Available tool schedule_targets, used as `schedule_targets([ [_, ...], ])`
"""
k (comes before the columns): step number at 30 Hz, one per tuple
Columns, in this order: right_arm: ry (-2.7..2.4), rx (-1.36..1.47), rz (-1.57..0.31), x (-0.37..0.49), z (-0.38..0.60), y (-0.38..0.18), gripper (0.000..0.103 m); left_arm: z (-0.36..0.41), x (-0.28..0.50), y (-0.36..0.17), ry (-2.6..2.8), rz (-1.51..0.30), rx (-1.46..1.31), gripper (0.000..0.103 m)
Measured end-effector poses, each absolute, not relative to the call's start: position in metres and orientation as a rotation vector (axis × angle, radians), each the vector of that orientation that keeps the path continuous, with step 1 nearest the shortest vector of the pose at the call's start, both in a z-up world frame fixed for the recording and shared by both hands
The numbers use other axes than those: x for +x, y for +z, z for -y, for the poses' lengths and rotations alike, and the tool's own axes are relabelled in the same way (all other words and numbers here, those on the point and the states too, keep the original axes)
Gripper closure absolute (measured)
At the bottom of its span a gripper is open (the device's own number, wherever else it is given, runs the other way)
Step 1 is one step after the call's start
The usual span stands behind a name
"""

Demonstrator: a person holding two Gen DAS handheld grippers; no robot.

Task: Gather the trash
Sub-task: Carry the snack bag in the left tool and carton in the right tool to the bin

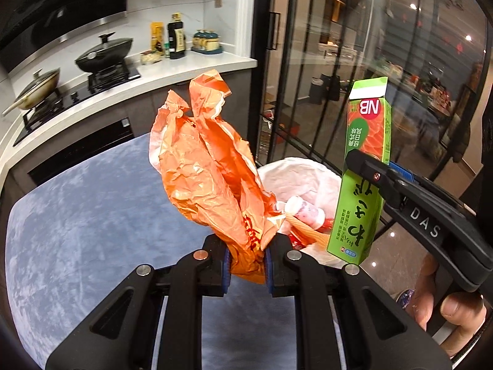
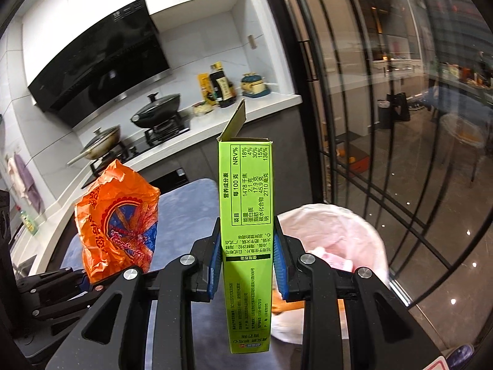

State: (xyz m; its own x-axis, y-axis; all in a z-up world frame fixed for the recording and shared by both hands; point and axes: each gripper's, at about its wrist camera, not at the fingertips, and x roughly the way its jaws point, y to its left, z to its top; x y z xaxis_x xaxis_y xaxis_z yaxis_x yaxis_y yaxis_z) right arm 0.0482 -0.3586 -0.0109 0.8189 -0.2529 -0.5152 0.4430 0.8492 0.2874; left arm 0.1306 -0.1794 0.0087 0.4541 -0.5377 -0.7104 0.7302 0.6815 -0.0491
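Note:
My left gripper [image 1: 246, 265] is shut on a crumpled orange plastic wrapper [image 1: 209, 166], held up above the blue carpet. The wrapper also shows in the right wrist view [image 2: 118, 215]. My right gripper [image 2: 248, 262] is shut on a tall green carton [image 2: 246, 222], held upright. In the left wrist view the carton [image 1: 363, 169] and the right gripper [image 1: 369, 166] are at the right, over the bin. A bin lined with a white bag [image 1: 308, 175] stands just beyond both grippers, with a small pink bottle [image 1: 305, 212] and other trash inside. The bin also shows in the right wrist view [image 2: 348, 225].
A blue carpet [image 1: 92, 215] covers the floor. A kitchen counter [image 1: 185, 67] with a hob, two pans and bottles runs behind it on the left. A glass sliding door with black frames [image 1: 308, 61] stands close behind the bin.

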Motion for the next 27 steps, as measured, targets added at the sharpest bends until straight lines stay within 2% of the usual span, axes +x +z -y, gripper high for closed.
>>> schedule_targets([
  [27, -0.517, 0.438, -0.558, 0.046, 0.438, -0.044, 0.076, 0.266, 0.130, -0.033, -0.878, -0.842, 0.392, 0.087],
])
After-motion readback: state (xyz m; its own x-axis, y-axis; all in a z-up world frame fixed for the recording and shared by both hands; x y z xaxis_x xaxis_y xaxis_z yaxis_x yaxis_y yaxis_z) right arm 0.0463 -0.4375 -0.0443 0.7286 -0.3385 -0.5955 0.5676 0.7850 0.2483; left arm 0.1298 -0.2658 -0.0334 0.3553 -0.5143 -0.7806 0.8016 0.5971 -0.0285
